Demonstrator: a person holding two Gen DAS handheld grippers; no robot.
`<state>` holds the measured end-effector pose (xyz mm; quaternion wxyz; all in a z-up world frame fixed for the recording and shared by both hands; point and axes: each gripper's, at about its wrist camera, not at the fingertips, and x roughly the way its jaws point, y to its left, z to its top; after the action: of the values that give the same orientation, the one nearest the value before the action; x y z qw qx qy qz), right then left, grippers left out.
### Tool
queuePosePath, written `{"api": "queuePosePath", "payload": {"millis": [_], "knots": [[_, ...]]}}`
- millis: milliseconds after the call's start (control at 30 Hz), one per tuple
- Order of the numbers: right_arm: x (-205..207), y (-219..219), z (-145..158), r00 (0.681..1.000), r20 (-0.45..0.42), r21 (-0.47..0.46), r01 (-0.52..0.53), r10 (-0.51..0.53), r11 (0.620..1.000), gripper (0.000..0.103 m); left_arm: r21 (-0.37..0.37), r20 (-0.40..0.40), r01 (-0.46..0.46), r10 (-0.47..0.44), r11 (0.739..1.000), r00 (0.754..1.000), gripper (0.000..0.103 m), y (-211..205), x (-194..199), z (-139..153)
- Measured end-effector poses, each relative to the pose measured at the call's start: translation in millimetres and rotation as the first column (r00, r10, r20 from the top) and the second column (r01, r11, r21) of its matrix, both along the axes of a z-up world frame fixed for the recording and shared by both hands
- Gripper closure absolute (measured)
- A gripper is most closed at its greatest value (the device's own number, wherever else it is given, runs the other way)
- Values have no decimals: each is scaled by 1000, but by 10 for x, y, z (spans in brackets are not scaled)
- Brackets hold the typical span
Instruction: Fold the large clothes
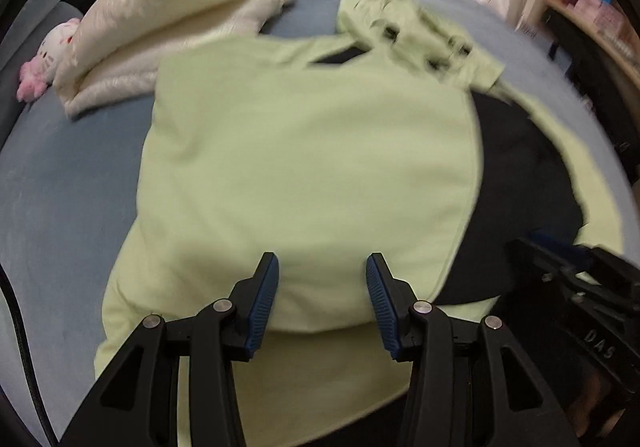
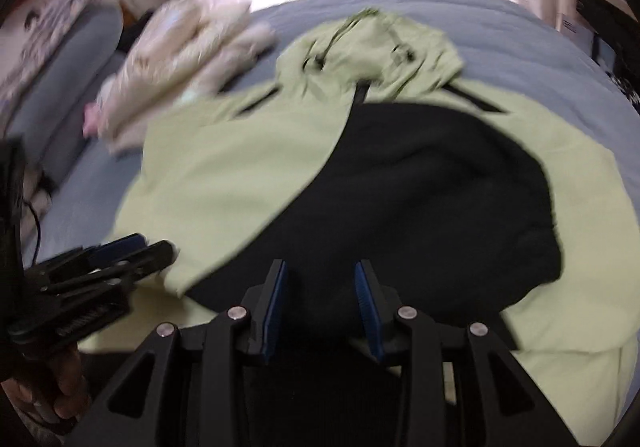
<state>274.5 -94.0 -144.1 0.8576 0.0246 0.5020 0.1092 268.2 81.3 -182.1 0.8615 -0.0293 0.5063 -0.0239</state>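
A light green hooded jacket (image 1: 304, 151) lies spread on the blue bed (image 1: 60, 183), hood (image 1: 404, 19) toward the window. Its left front panel is laid over the body, and its black lining (image 2: 420, 199) shows on the open right side. My left gripper (image 1: 323, 263) hovers open over the green panel's near edge, nothing between its blue pads. My right gripper (image 2: 321, 271) stands open above the black lining, also with nothing in it. Each gripper shows at the edge of the other's view: the right gripper (image 1: 560, 267) and the left gripper (image 2: 120, 251). Both views are motion-blurred.
A folded cream puffy coat (image 1: 168, 7) and a pink plush toy (image 1: 44, 59) lie at the bed's back left. A grey pillow (image 2: 68, 79) sits at the left edge. Wooden shelving (image 1: 592, 7) stands at the right, bright curtains behind. A hand (image 2: 60, 399) holds the left gripper.
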Motion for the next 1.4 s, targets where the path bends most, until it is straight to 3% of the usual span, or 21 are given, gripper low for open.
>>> {"api": "queuePosePath", "payload": {"millis": [133,200,267,367,567,833,1100,1200,1267,1333,1400], "knots": [[-61,-361,-69,995,44,-185,92,-85,978,68,28,9,-37,37,999,999,59,180,-14,-50],[-82,-668,-82,987,42,-184,159,-154,970,68,6,3,-56,56,998,998,59,306,-3,-53],[-104,-911,-90,982,17,-126,190,-189,974,69,-7,2,-58,58,998,998,59,413,7,-71],[-159,-1061,-57,975,15,-133,220,-220,966,67,11,9,-55,55,998,998,59,409,-21,-62],[-131,-1005,45,974,13,-126,228,-228,966,67,52,12,-43,42,998,999,59,296,8,84],[275,-404,280,992,80,-35,103,-100,994,67,49,91,2,-6,999,996,58,1,398,379],[821,135,22,993,114,-46,30,-25,998,67,80,139,-50,38,996,990,58,-123,1074,124],[971,-16,-65,987,145,-94,79,-65,992,67,108,132,-94,80,990,988,57,22,1284,-42],[1035,-201,-94,980,165,-114,127,-107,985,68,140,147,-108,87,984,985,48,138,1336,-88],[1076,-477,-126,965,186,-160,214,-184,964,67,151,165,-125,100,981,981,47,259,1372,-111],[1088,-779,-171,953,168,-106,273,-254,956,66,133,168,-145,122,980,978,47,383,1391,-128]]}}
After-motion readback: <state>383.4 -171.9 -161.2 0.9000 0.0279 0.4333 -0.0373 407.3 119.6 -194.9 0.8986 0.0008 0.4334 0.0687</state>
